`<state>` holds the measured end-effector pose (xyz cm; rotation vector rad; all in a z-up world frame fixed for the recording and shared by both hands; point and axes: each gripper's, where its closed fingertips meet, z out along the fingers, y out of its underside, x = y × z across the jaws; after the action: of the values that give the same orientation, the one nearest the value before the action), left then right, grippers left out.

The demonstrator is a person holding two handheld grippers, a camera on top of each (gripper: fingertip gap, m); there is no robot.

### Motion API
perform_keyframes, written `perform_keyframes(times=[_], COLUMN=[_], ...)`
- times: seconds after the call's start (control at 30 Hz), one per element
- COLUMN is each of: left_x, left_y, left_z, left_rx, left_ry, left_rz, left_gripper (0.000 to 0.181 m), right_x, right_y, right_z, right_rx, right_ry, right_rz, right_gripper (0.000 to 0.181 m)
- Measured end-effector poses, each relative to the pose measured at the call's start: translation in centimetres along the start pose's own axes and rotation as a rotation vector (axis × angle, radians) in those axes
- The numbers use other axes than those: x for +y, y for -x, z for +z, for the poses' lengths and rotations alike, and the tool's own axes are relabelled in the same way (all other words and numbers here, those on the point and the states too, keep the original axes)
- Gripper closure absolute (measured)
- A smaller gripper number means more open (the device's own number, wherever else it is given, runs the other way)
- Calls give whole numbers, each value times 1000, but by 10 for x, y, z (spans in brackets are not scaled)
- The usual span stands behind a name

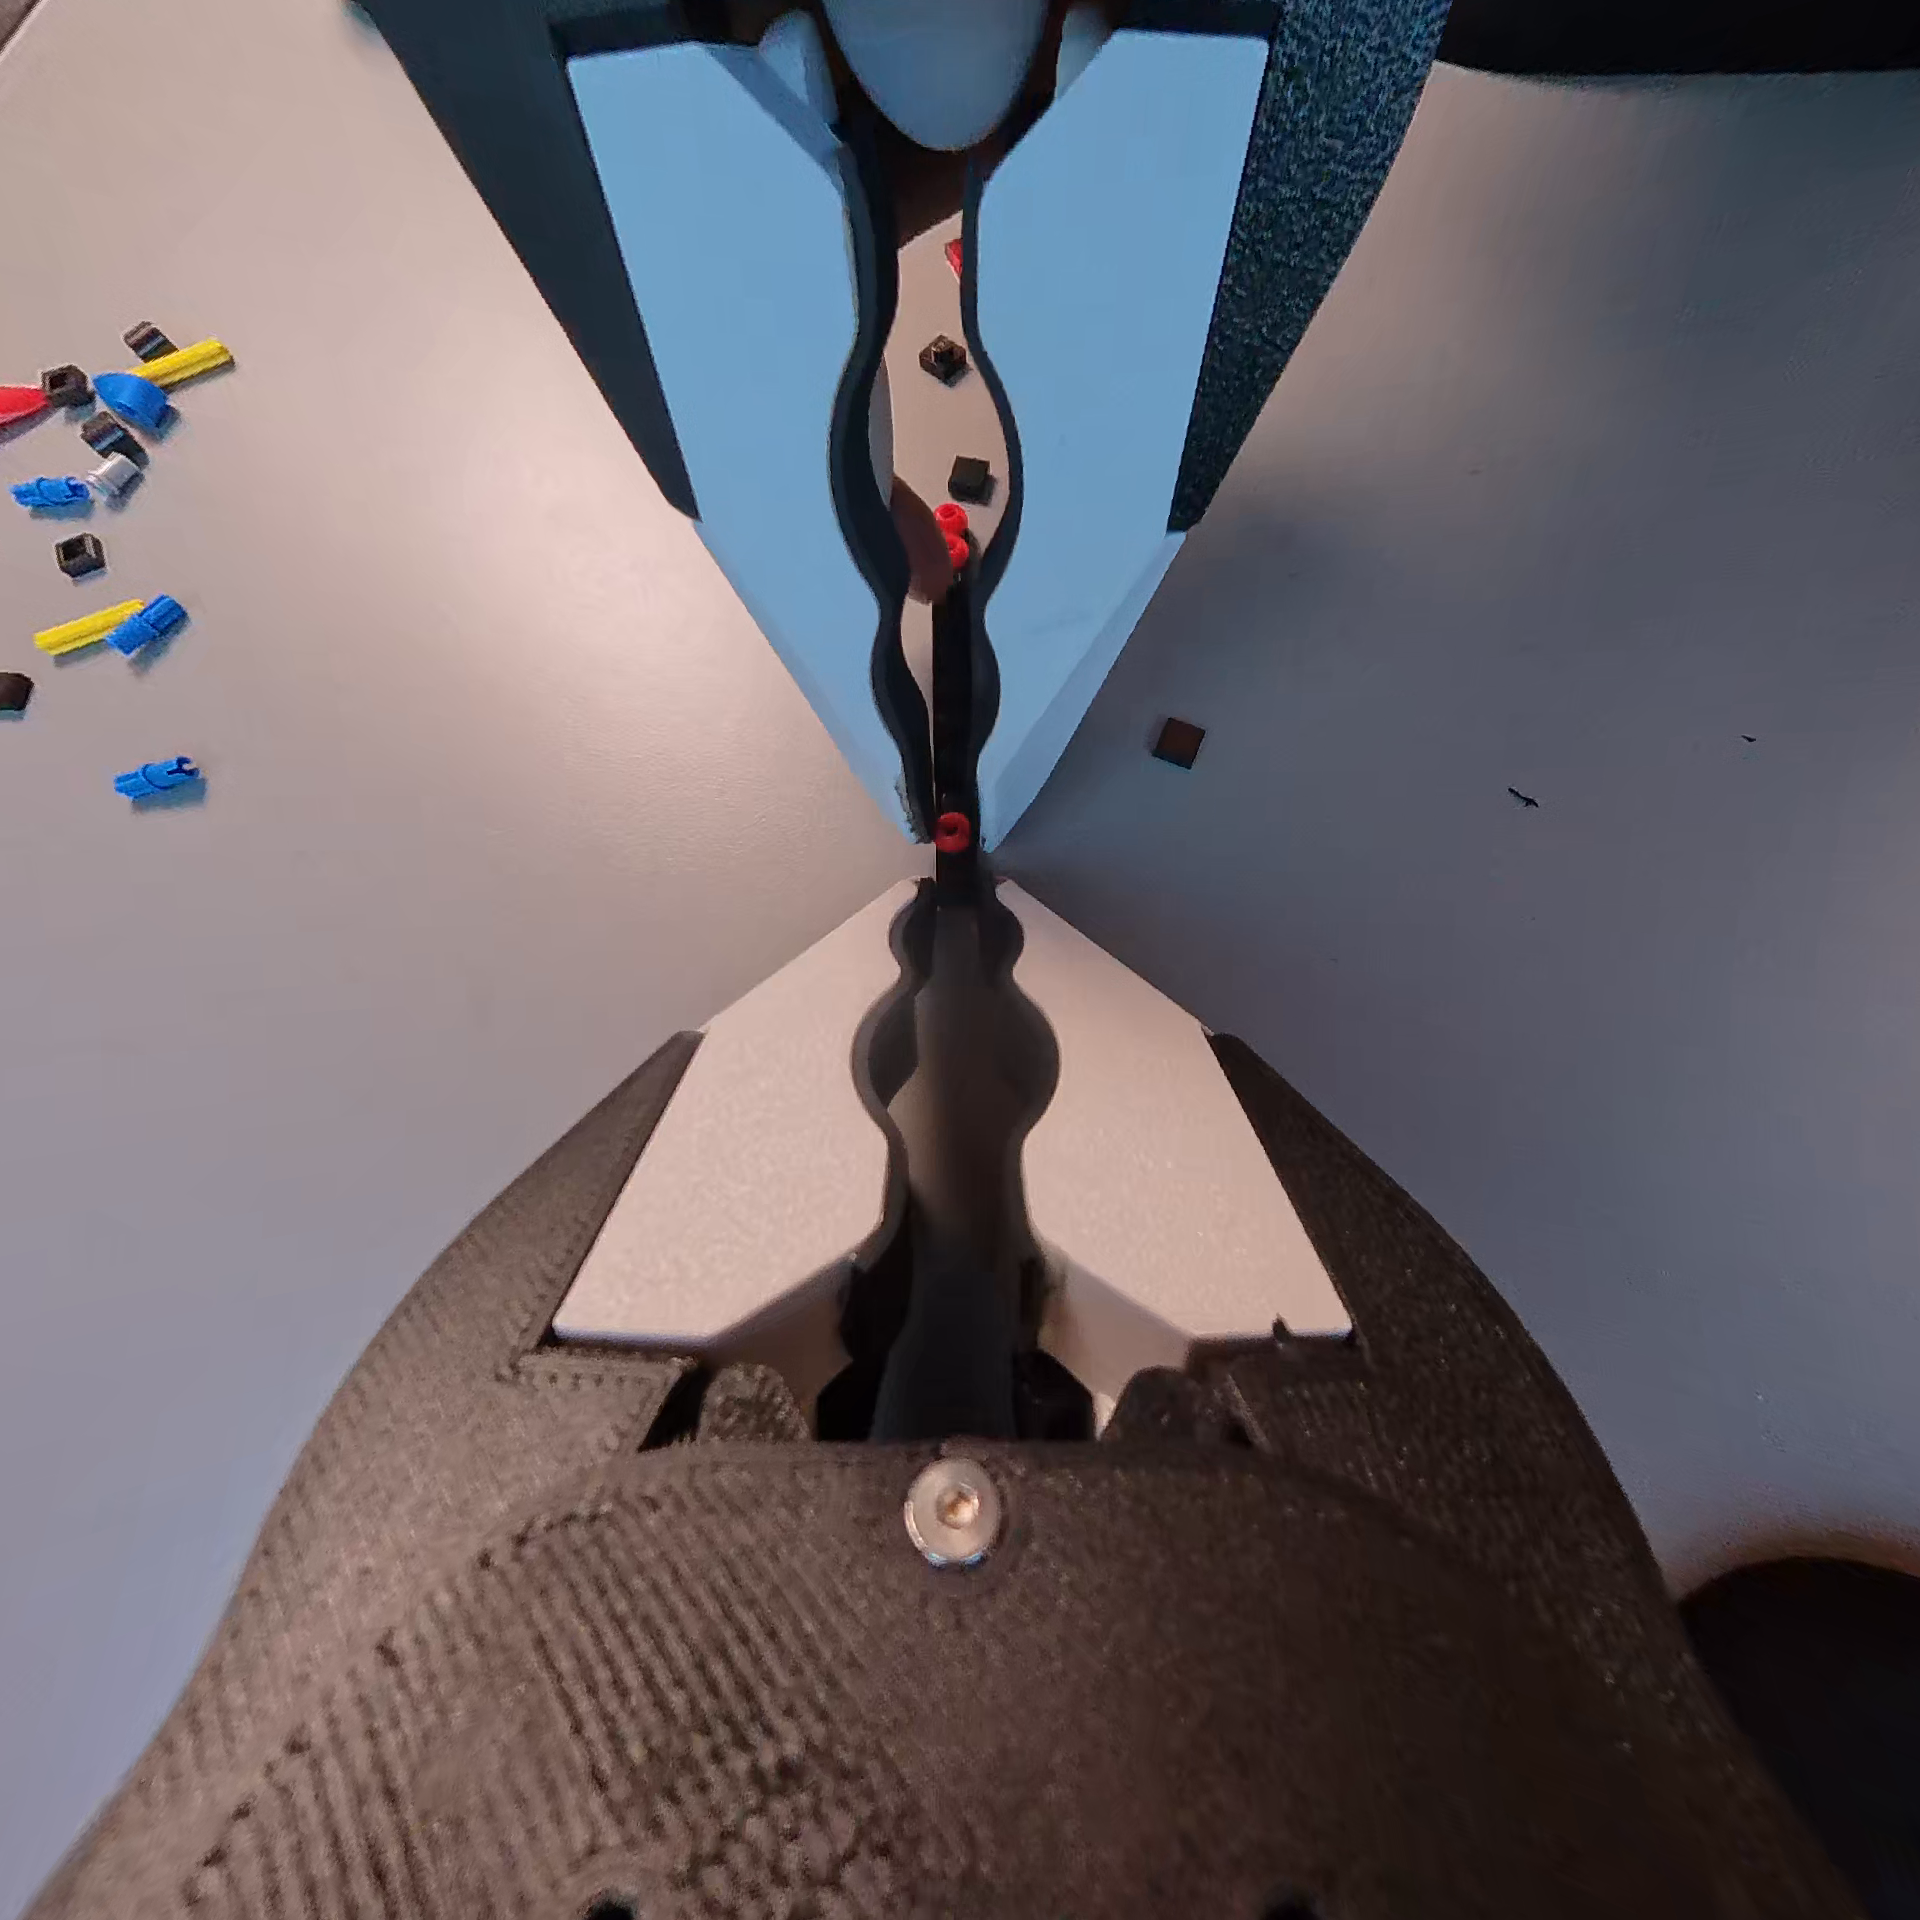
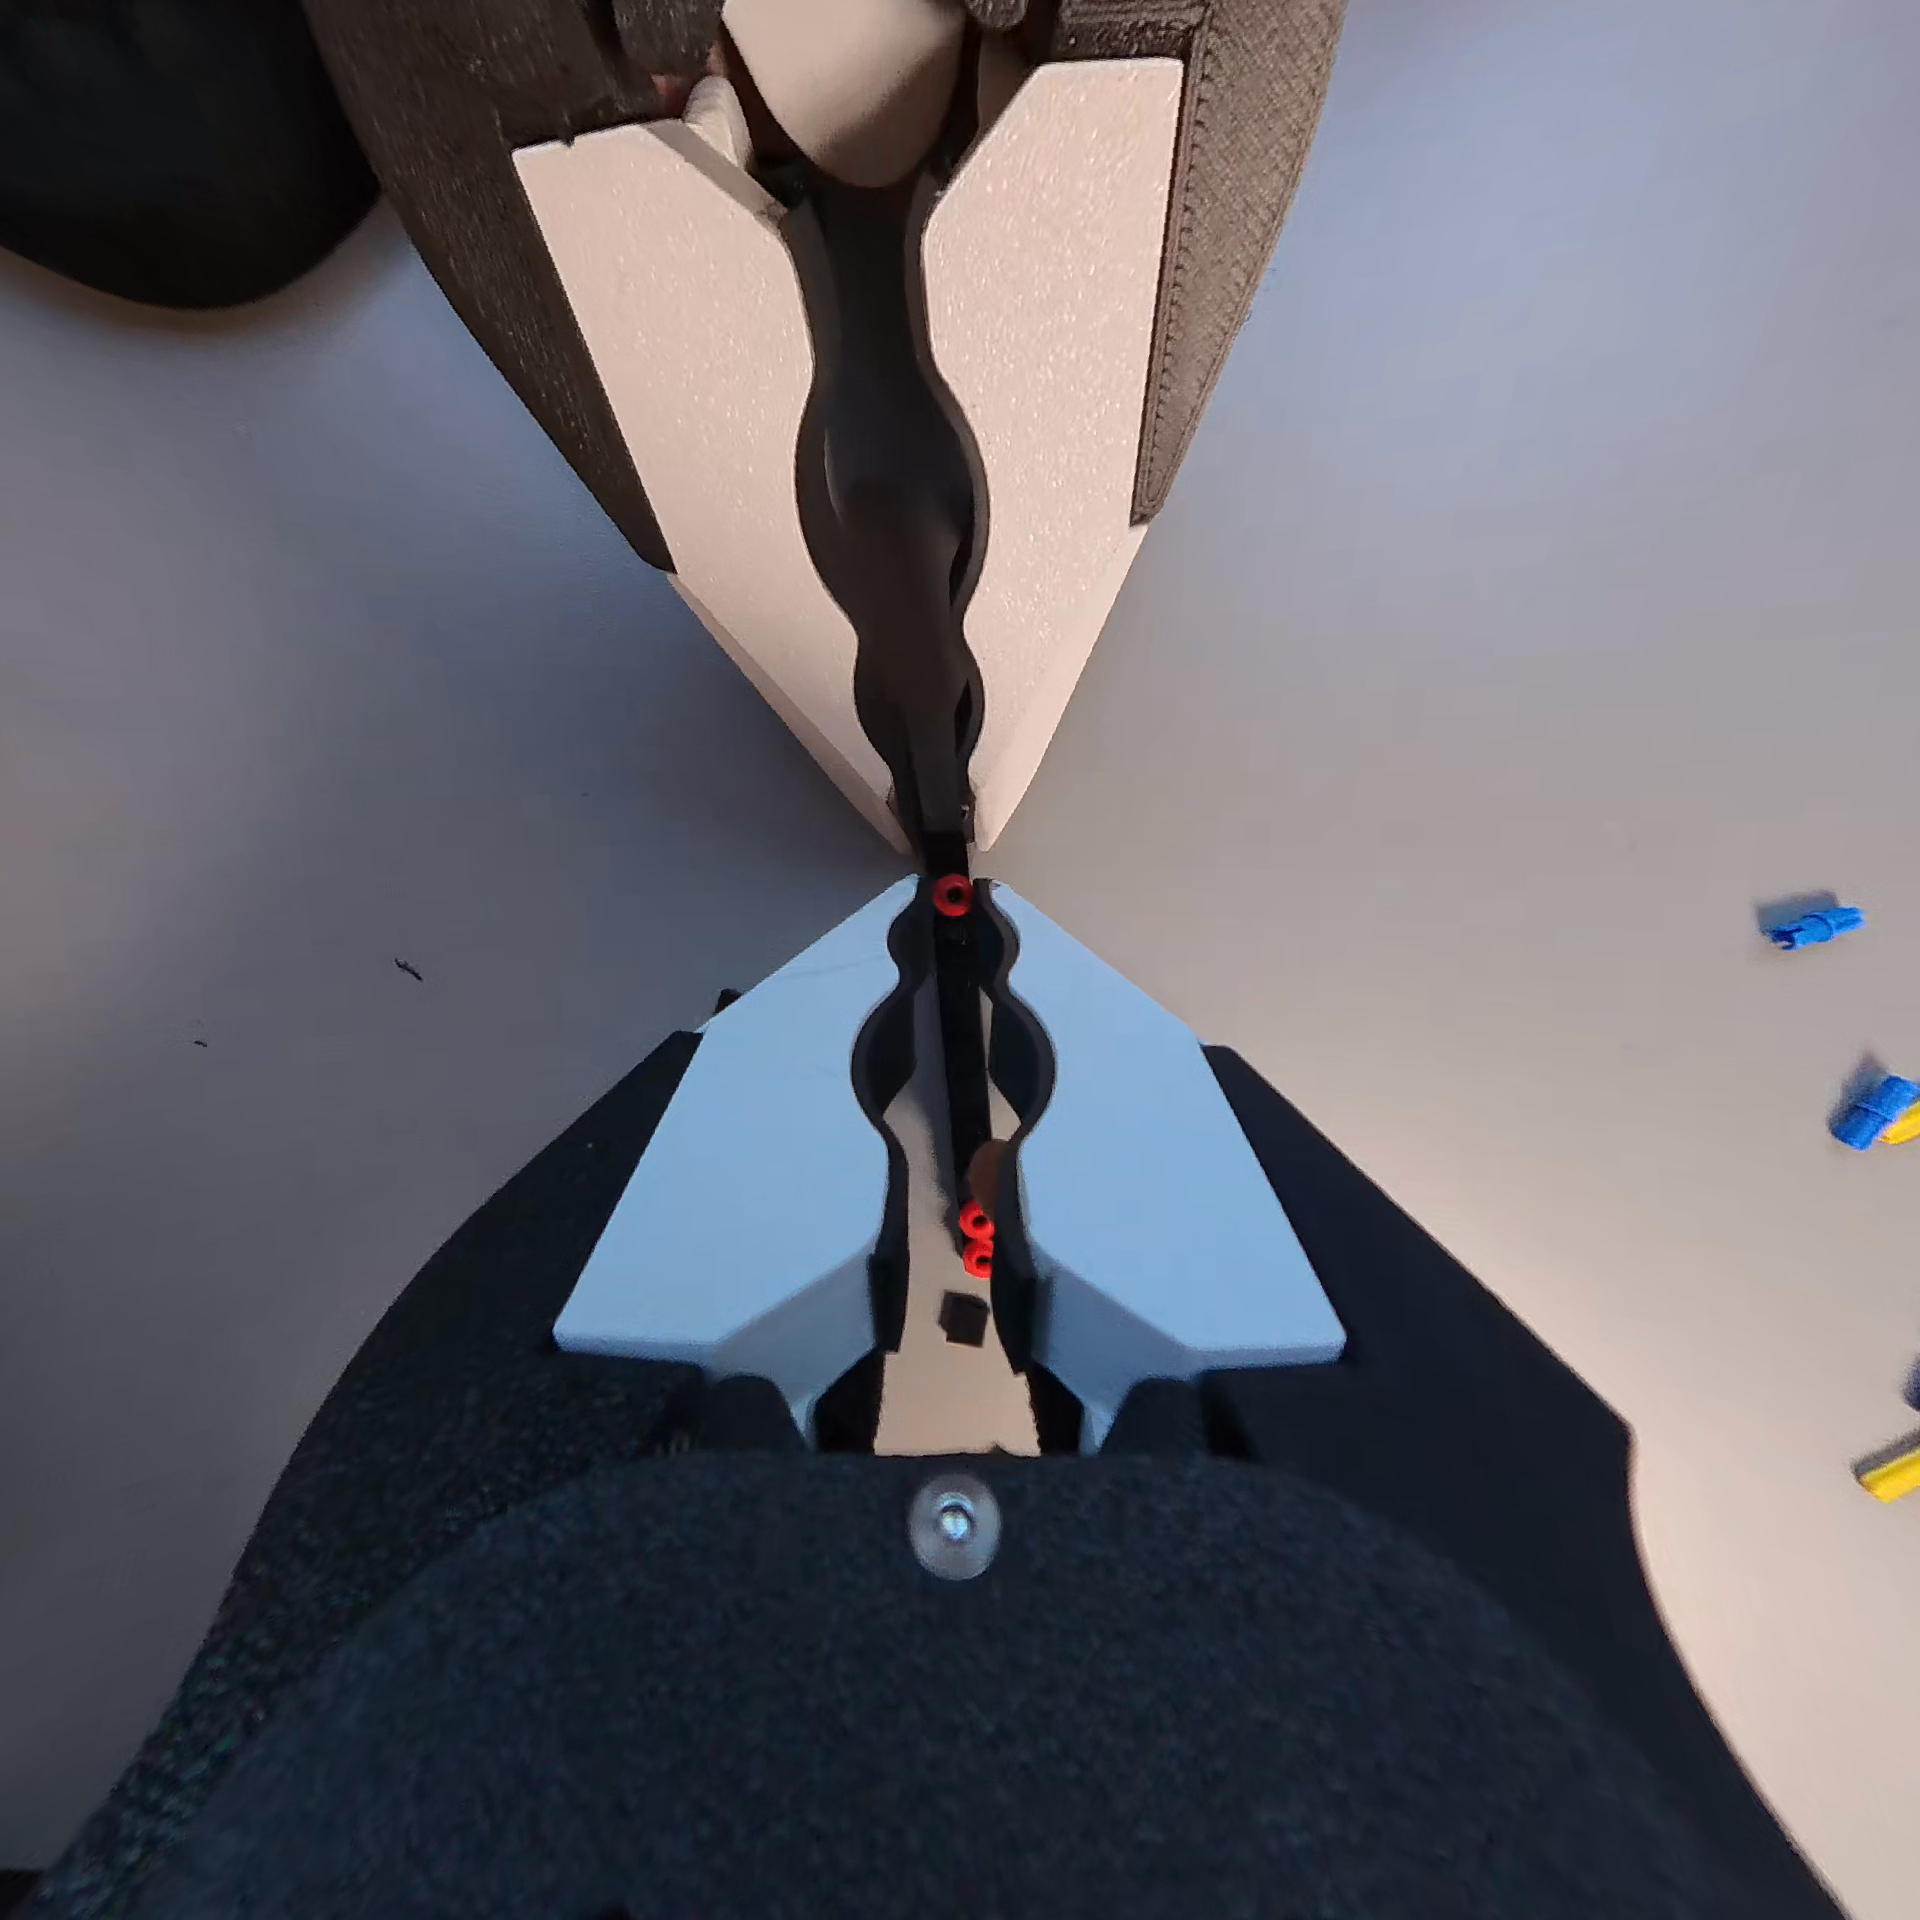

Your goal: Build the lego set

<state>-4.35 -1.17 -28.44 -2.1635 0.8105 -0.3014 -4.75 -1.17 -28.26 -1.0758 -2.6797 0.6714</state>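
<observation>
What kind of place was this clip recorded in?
Probably a desk or workbench indoors, though little beyond the plain pale tabletop shows. Small loose construction-toy parts lie scattered on it: blue connector pins, yellow axles and small black pieces. Nothing else of the room is visible.

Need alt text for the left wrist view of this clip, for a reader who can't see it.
Two closed grippers meet tip to tip over a grey table: the left gripper from below and the right gripper from above, both pinching a thin black beam fitted with red pins. Loose blue, yellow and black Lego pieces lie far left.
</observation>
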Motion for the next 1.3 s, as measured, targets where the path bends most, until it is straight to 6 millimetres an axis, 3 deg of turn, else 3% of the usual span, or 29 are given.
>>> perform_keyframes(times=[1.3], left_x=[0], left_y=[0], left_z=[0], left_rx=[-7], left_ry=[-21], left_rz=[31], left_gripper=[176], right_x=[1], right_y=[2], right_z=[6], right_rx=[-17], right_ry=[123], right_rz=[-122], right_gripper=[177])
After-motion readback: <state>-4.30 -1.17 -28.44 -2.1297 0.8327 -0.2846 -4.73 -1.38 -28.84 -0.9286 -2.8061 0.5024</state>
